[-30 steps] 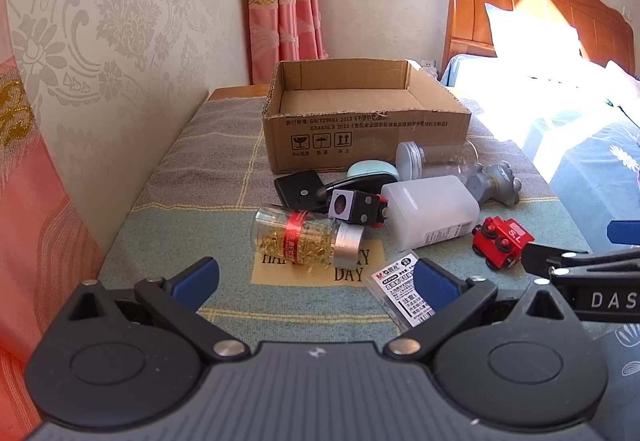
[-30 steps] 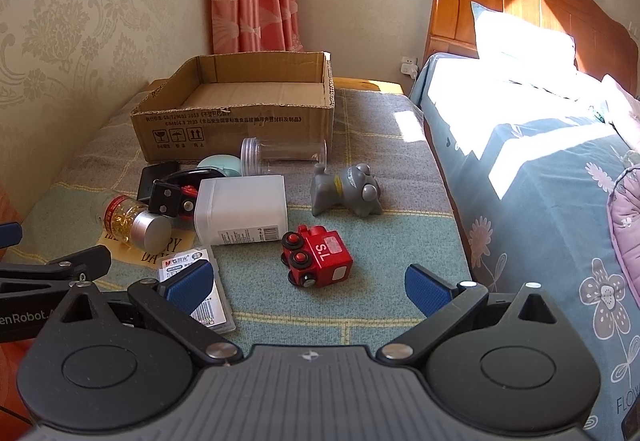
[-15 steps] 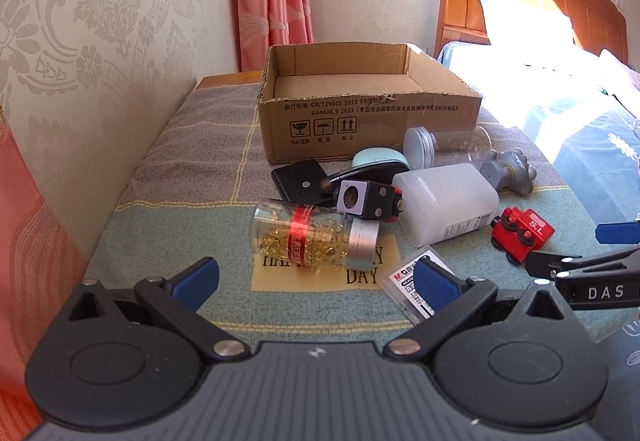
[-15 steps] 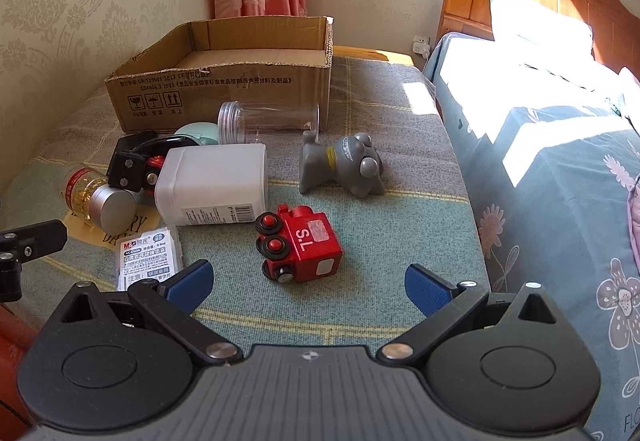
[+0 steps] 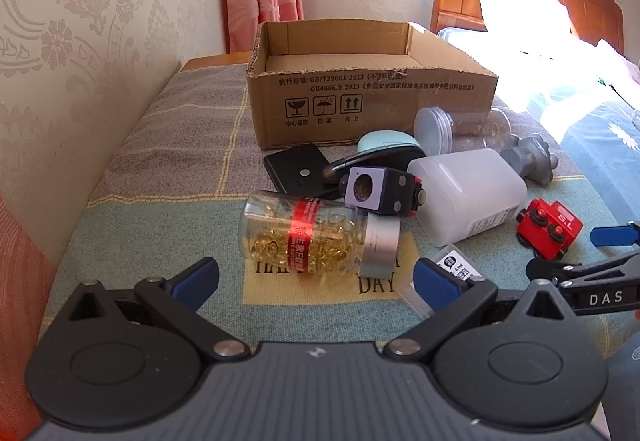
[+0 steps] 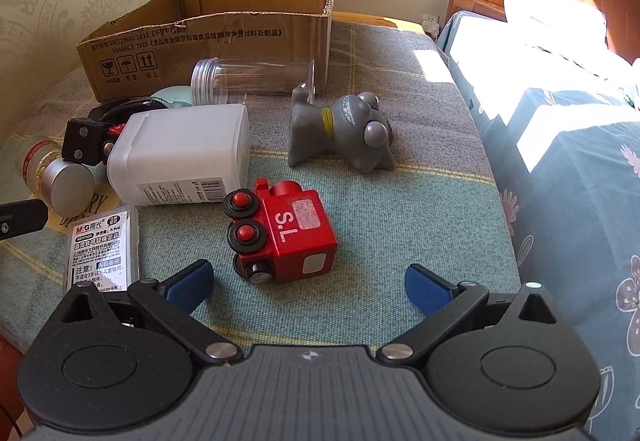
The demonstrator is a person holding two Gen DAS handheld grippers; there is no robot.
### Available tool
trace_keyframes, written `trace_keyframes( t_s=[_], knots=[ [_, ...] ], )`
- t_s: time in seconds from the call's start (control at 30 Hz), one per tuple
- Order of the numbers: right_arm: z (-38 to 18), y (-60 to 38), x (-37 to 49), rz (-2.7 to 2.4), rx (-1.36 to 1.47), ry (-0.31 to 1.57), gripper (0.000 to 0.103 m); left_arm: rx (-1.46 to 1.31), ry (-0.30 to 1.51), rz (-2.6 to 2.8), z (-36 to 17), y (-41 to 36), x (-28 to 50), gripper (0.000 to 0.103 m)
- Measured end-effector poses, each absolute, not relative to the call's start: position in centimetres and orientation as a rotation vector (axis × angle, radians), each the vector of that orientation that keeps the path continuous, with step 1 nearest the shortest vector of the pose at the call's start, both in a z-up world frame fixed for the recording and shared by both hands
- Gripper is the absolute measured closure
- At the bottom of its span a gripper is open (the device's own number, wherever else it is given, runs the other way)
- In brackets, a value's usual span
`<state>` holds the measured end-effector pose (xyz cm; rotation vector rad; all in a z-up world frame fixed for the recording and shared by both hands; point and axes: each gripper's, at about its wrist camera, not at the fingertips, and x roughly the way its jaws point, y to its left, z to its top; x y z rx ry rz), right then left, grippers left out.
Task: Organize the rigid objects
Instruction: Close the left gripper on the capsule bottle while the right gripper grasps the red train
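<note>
In the left wrist view, the left gripper point(image 5: 316, 279) hangs with its blue-padded fingers spread apart and empty, just near of a clear glass bottle of golden capsules with a red band point(image 5: 312, 233) lying on its side on the checked cloth-covered table point(image 5: 160, 201). Farther off stands an open brown cardboard box point(image 5: 360, 89). In the right wrist view, the right gripper point(image 6: 308, 281) is likewise spread wide, holding nothing, with a red toy train marked S.L point(image 6: 284, 233) lying on its side just beyond its fingertips; a grey rubber dog figure point(image 6: 344, 129) lies farther away.
</note>
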<state>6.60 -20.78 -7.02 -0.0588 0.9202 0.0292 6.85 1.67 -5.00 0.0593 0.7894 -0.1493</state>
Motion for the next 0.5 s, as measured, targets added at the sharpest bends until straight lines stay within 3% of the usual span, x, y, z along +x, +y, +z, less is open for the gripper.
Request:
trace_keyframes(
  t_s=[0.5],
  knots=[
    [-7.4, -21.3, 6.8, 0.072, -0.073, 0.881, 0.0, 0.118, 0.792, -0.142, -7.5, 2.5, 9.9, 0.0]
  ],
)
